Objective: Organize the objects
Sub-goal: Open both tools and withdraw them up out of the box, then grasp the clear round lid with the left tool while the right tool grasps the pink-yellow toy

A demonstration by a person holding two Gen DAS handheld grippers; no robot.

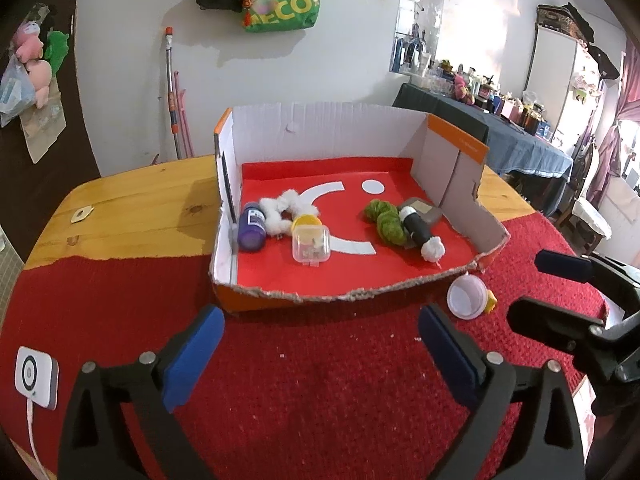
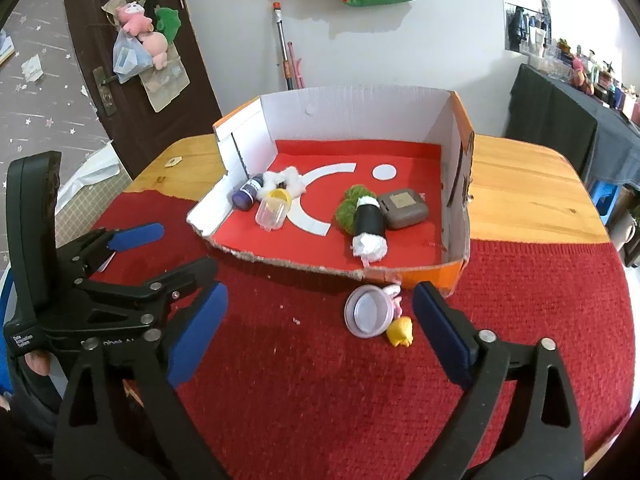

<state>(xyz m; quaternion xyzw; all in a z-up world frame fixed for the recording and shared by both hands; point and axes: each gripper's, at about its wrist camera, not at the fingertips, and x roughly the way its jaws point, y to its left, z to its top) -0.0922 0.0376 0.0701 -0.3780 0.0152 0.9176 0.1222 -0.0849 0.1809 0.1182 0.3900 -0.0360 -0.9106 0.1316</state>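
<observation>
A cut-down cardboard box with a red floor sits on the red cloth. Just outside its near wall a small lilac-rimmed capsule cup lies on its side, its mouth facing the near side, with a yellow toy figure touching its right. Inside, a black roll with white fluff points near-far beside a green pom-pom; a purple bottle lies at the left wall. Both the left gripper and the right gripper are spread wide, holding nothing.
</observation>
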